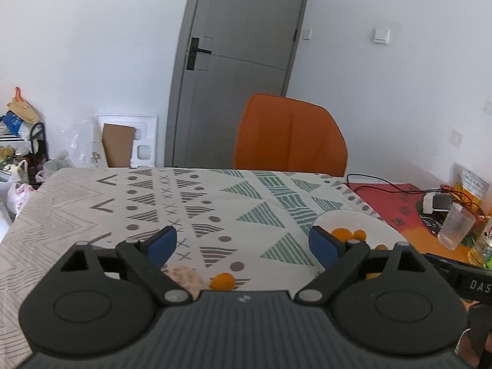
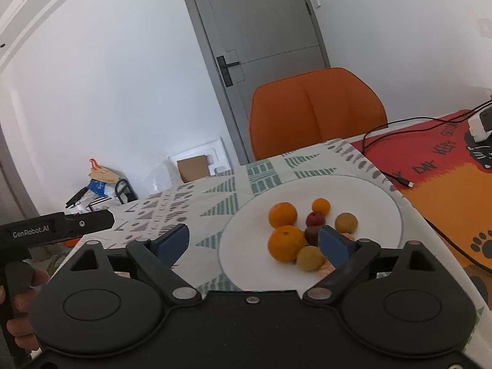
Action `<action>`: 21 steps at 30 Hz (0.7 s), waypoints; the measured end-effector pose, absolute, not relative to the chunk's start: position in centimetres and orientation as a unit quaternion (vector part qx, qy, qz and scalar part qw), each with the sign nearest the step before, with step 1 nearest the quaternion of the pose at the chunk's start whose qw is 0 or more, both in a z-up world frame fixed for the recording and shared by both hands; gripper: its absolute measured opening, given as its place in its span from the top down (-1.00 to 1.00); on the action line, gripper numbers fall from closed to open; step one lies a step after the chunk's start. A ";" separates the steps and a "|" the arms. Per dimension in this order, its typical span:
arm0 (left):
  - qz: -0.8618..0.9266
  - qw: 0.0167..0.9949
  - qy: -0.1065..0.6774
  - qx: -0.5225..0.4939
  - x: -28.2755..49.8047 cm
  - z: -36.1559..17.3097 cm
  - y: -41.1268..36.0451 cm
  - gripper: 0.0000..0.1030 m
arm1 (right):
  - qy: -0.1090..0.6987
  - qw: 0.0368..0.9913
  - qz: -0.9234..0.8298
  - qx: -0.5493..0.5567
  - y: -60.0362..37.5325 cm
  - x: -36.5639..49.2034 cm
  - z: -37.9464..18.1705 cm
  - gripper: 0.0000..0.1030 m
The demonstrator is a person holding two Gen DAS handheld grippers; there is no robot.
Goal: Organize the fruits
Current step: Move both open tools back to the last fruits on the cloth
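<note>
A white plate (image 2: pixel 240 246) on the patterned tablecloth holds several fruits: two oranges (image 2: pixel 284 243), a small orange one (image 2: pixel 320 206), a dark red one (image 2: pixel 315 219) and two yellowish ones (image 2: pixel 346 223). My right gripper (image 2: pixel 253 241) is open and empty, hovering over the plate's near edge. My left gripper (image 1: pixel 243 243) is open and empty above the cloth, left of the plate (image 1: pixel 378 230). A small orange fruit (image 1: pixel 223 281) lies loose on the cloth just below it, beside a pale pinkish item (image 1: pixel 184 275). The left gripper's body shows in the right wrist view (image 2: pixel 55 230).
An orange chair (image 1: pixel 290 136) stands behind the table's far edge. A red-orange mat (image 2: pixel 446 178) with a black cable (image 2: pixel 396 175), a white charger (image 1: pixel 435 204) and a clear plastic cup (image 1: pixel 455 227) lies right of the plate. Bags and boxes sit on the floor at left.
</note>
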State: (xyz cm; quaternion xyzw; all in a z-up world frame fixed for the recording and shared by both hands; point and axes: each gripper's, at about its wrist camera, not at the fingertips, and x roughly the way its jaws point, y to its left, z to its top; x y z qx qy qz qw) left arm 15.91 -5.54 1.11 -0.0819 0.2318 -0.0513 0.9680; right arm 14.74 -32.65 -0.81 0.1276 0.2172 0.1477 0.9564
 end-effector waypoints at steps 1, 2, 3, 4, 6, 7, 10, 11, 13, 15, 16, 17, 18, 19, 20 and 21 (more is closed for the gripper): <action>-0.049 0.968 0.230 -0.082 15.7 1.2 -5.3 -0.79 | 0.217 0.956 0.152 0.126 -32.4 14.7 -0.7 -0.79; -0.046 0.969 0.230 -0.082 15.5 1.2 -5.1 -0.79 | 0.217 0.956 0.154 0.125 -32.3 14.6 -0.7 -0.79; -0.043 0.969 0.230 -0.081 15.4 1.2 -4.8 -0.79 | 0.217 0.955 0.158 0.124 -32.0 14.6 -0.7 -0.79; -0.040 0.969 0.231 -0.082 15.3 1.2 -4.6 -0.79 | 0.217 0.955 0.161 0.123 -31.8 14.5 -0.6 -0.80; -0.035 0.969 0.232 -0.083 15.1 1.1 -4.1 -0.79 | 0.217 0.954 0.168 0.121 -31.3 14.5 -0.6 -0.80; -0.032 0.968 0.233 -0.083 15.0 1.0 -3.9 -0.79 | 0.217 0.954 0.170 0.120 -31.1 14.5 -0.6 -0.80; -0.026 0.968 0.236 -0.086 14.8 0.7 -3.3 -0.79 | 0.217 0.953 0.178 0.115 -30.3 14.4 -0.5 -0.80; -0.024 0.967 0.237 -0.087 14.8 0.6 -3.1 -0.79 | 0.217 0.953 0.180 0.113 -30.1 14.5 -0.5 -0.80; -0.021 0.966 0.240 -0.090 14.8 0.4 -2.7 -0.79 | 0.217 0.952 0.183 0.110 -29.7 14.5 -0.6 -0.80; -0.018 0.966 0.243 -0.092 14.9 0.1 -2.5 -0.79 | 0.219 0.952 0.186 0.108 -29.3 14.6 -0.7 -0.80; -0.016 0.965 0.244 -0.093 14.9 -0.1 -2.3 -0.79 | 0.220 0.951 0.188 0.107 -29.2 14.6 -0.7 -0.80; -0.015 0.965 0.246 -0.094 14.9 -0.2 -2.2 -0.79 | 0.221 0.951 0.189 0.106 -29.0 14.7 -0.8 -0.80; -0.014 0.964 0.248 -0.094 14.9 -0.4 -2.1 -0.79 | 0.223 0.950 0.192 0.105 -28.8 14.7 -0.9 -0.79; -0.012 0.963 0.250 -0.095 15.0 -0.5 -1.9 -0.79 | 0.224 0.949 0.194 0.104 -28.6 14.7 -0.9 -0.80; -0.010 0.963 0.252 -0.097 15.0 -0.7 -1.6 -0.79 | 0.225 0.949 0.198 0.101 -28.3 14.8 -1.0 -0.80; -0.008 0.962 0.253 -0.098 15.1 -0.9 -1.5 -0.79 | 0.226 0.948 0.202 0.099 -28.1 14.8 -1.1 -0.79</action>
